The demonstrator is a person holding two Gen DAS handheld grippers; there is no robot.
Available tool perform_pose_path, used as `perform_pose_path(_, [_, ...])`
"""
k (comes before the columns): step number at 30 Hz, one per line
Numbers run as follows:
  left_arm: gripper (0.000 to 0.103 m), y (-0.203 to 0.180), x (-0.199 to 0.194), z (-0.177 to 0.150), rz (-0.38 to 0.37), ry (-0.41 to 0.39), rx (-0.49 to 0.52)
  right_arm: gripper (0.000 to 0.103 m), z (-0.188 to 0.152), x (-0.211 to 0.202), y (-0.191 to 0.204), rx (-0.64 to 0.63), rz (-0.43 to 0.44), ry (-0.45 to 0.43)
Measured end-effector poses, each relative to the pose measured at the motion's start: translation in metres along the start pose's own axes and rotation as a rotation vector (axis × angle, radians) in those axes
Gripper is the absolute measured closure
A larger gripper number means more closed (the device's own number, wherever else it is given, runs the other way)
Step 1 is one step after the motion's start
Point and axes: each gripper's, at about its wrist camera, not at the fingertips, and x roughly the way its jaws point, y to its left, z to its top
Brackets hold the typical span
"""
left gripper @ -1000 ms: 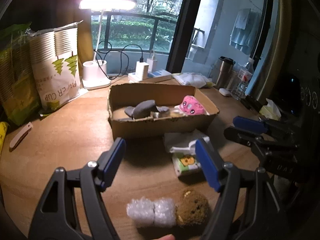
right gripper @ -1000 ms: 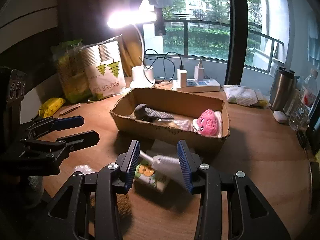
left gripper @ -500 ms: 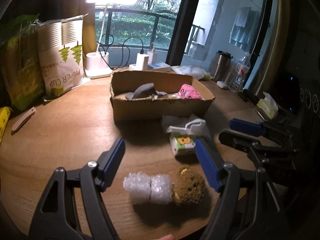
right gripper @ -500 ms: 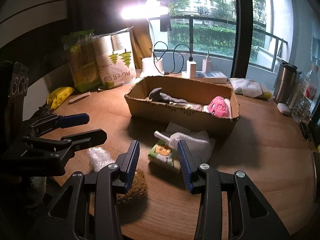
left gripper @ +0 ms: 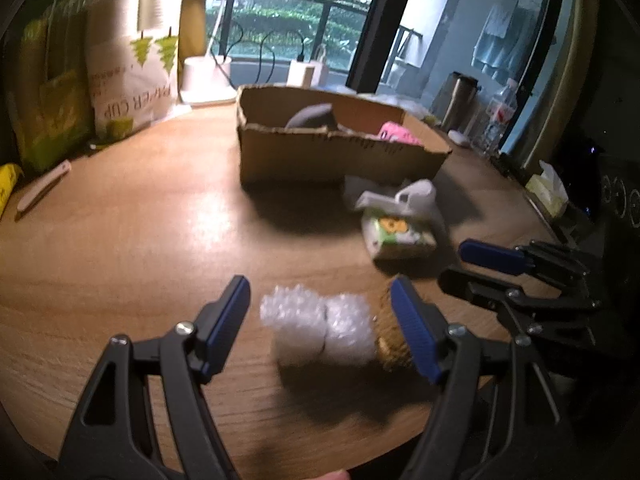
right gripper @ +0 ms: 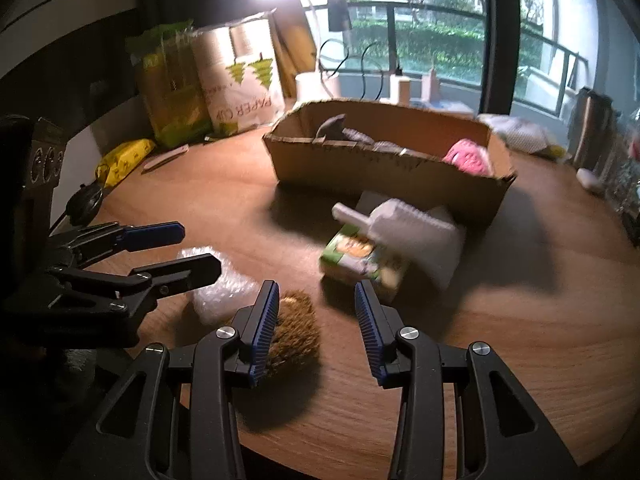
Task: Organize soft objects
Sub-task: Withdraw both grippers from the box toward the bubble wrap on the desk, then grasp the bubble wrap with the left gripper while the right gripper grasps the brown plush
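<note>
A roll of bubble wrap lies on the wooden table near its front edge, with a brown fuzzy plush touching its right end. My left gripper is open and empty, its fingers either side of the bubble wrap. My right gripper is open and empty, just right of the brown plush. A green tissue pack with a white cloth on it lies in front of the cardboard box. The box holds a grey soft item and a pink plush.
A paper-cup bag and a green bag stand at the back left. A lamp base, chargers and cables sit behind the box. A steel tumbler and bottles are at the back right. The table's front edge is close.
Both grippers have come down and nearer to the table's front. The bubble wrap now lies between my left fingers, and the brown plush is beside my right gripper's left finger.
</note>
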Motion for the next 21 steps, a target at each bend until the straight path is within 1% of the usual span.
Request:
perform_pose_path(8, [0.029, 0.008, 0.01, -0.007, 0.006, 0.037, -0.018, 0.061, -0.01, 0.021, 0.01, -0.006, 0.038, 0.058])
perform_pose_path(9, [0.029, 0.008, 0.012, -0.007, 0.007, 0.043, -0.02, 0.06, -0.011, 0.025, 0.01, -0.004, 0.038, 0.069])
perform_pose_path(10, [0.029, 0.008, 0.013, -0.008, 0.005, 0.048, -0.019, 0.056, -0.011, 0.026, 0.009, 0.0, 0.037, 0.074])
perform_pose_path(15, [0.029, 0.006, 0.018, -0.01, 0.002, 0.066, -0.007, 0.046, -0.015, 0.034, -0.002, 0.041, 0.054, 0.092])
perform_pose_path(21, [0.029, 0.005, 0.023, -0.009, 0.004, 0.08, -0.003, 0.046, -0.018, 0.038, -0.009, 0.064, 0.093, 0.095])
